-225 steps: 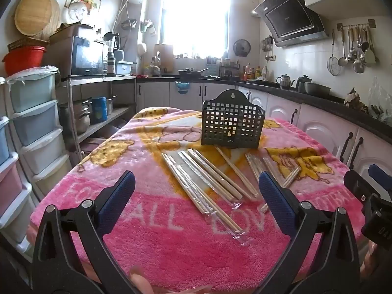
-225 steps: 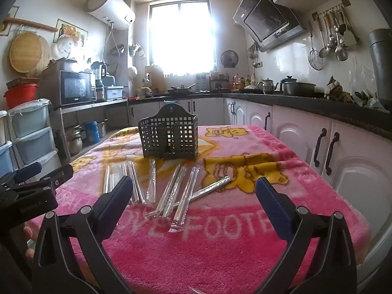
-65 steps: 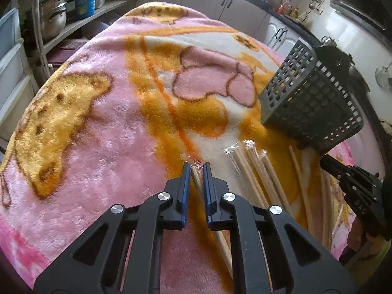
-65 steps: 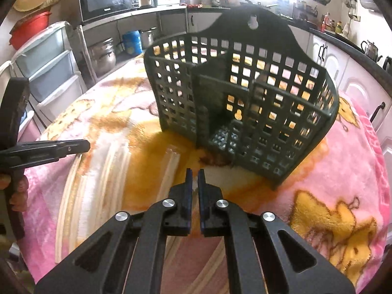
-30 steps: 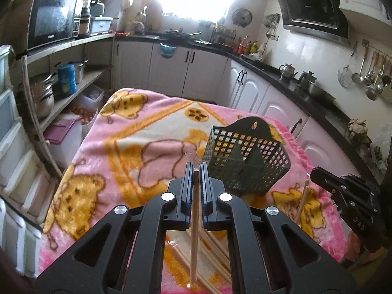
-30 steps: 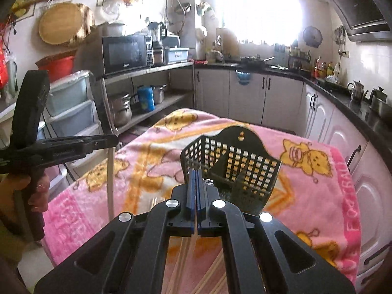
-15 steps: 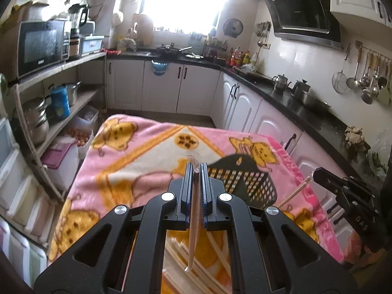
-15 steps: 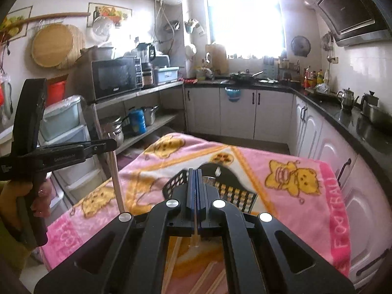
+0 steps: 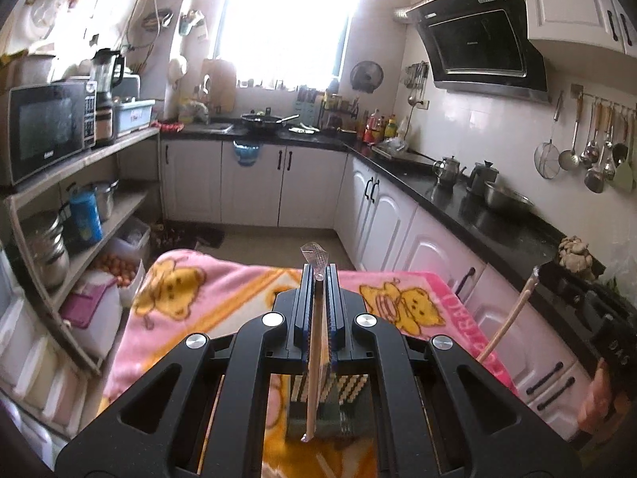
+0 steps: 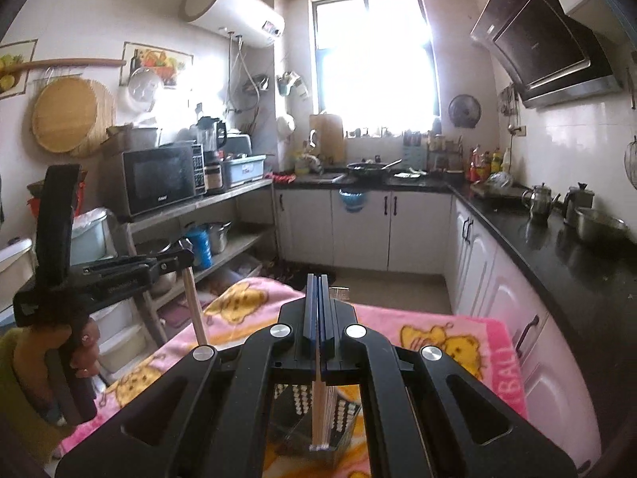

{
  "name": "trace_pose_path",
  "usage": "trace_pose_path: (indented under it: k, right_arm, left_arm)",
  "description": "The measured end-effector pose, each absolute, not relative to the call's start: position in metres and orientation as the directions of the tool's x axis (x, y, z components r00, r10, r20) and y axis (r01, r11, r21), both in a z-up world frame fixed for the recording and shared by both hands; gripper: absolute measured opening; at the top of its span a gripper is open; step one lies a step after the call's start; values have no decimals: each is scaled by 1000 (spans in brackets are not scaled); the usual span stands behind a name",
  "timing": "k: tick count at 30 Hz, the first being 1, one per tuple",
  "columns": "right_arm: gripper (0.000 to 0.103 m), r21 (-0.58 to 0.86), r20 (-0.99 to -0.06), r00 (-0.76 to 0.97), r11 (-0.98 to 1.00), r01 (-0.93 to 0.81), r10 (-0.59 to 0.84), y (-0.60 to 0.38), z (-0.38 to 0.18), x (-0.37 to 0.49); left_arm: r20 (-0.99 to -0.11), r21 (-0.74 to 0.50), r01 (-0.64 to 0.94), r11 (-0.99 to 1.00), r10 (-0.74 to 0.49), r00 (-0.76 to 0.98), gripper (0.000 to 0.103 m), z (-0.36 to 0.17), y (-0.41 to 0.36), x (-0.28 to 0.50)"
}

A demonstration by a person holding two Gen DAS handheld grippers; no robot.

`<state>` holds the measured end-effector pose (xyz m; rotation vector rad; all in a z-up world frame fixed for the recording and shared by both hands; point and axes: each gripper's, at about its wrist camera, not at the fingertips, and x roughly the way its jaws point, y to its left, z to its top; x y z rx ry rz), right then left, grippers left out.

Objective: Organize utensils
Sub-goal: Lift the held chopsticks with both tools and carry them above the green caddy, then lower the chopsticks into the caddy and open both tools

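Chopsticks [image 9: 316,362] in clear wrapper, clamped upright between narrow fingers of left gripper [image 9: 319,279], lower end hanging just above dark slotted holder [image 9: 318,418] on pink cartoon blanket [image 9: 223,290]. Second wrapped pair [image 10: 319,406] pinched in tightly closed right gripper [image 10: 317,290], also pointing down over holder [image 10: 306,418], with more chopsticks flat on blanket beside it. Beyond table: white cabinets [image 9: 254,183], black countertop [image 9: 477,203], microwave [image 10: 159,177], bright window [image 10: 374,59].

Pink blanket [image 9: 223,279] (yellow bears), dark-grey basket [image 9: 342,418].
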<state>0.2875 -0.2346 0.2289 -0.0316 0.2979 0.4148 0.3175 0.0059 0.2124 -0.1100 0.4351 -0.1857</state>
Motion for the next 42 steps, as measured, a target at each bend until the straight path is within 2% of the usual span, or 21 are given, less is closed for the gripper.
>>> trace_pose_path:
  k: [12,26,33,42]
  right_arm:
    - [1,57,-337,858,918,-392,387,-232,199,320]
    - [1,112,-392,825,911,-397,408,-219,156,339]
    - [1,145,-397,807,898,-415,437,-214,141,347]
    - [2,160,-467,797,924,-349,382,-231,115,360]
  left_arm:
    - [-424,-143,140,980,-189,886,2,170,-8,361]
    - [-458,-166,138,976,-200,866,2,115,-11,368]
    - [-488,-151,139,979,-196,851,2,100,-12,366]
    - [-490,-163,138,977,-201,848,4,96,-6,361]
